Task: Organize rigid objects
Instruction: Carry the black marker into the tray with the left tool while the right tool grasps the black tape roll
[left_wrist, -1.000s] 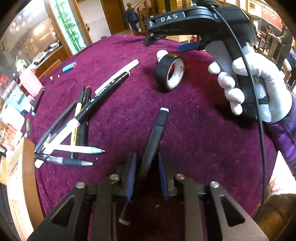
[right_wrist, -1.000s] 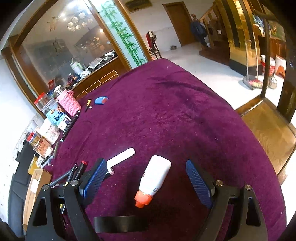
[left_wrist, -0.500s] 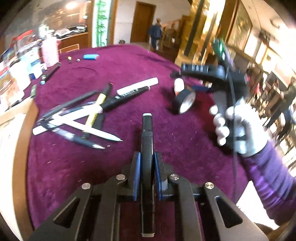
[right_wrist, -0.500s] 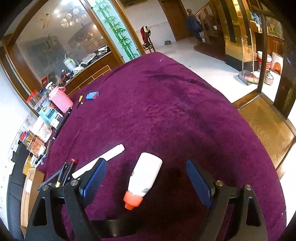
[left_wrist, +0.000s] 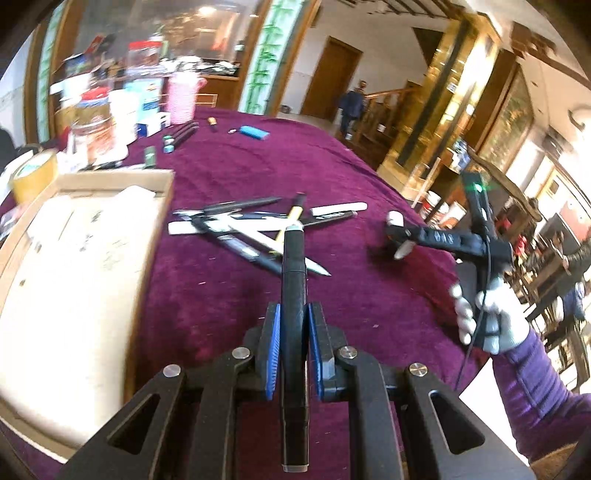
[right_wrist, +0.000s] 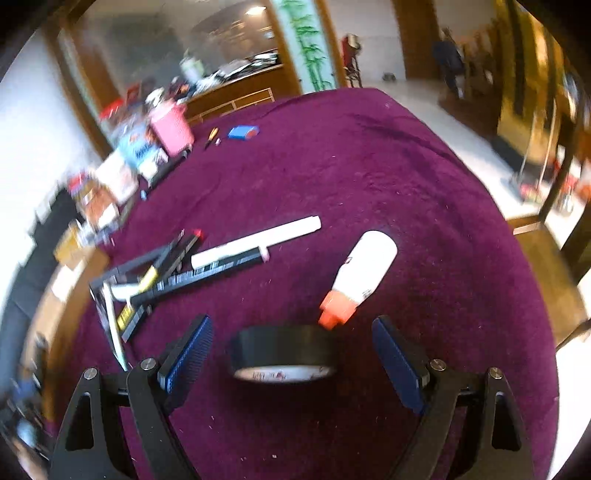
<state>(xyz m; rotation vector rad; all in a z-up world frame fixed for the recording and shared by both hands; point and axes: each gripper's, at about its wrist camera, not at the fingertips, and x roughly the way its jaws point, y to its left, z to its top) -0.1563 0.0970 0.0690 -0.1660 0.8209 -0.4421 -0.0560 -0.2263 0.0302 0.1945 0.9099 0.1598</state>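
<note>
Presently a black marker (left_wrist: 293, 295) with a pale end cap is clamped between the blue pads (left_wrist: 272, 354) of the left gripper (left_wrist: 293, 350), lifted clear of the purple cloth (left_wrist: 221, 295) and pointing toward the middle of the tabletop; the jaws have just been closing and now stand narrow on its barrel. Beyond its tip lies a crossed heap of pens and markers (left_wrist: 258, 229), black, white and yellow, toward the left side of the tabletop. At the left edge sits a shallow cardboard box (left_wrist: 74, 280) with a pale lining. The right gripper (right_wrist: 291, 354) stands wide, pressing nothing, its pads either side of a black tape roll (right_wrist: 284, 350) that lies on the cloth between them without touching them. Just beyond the roll lies a white bottle with an orange cap (right_wrist: 360, 273), cap toward the roll. A white-gloved hand (left_wrist: 487, 317) in a purple sleeve holds the right gripper's handle, seen from the left wrist view. A blue object (right_wrist: 242, 132) and a pink basket (right_wrist: 171, 127) rest near the far edge; both views are somewhat blurred
</note>
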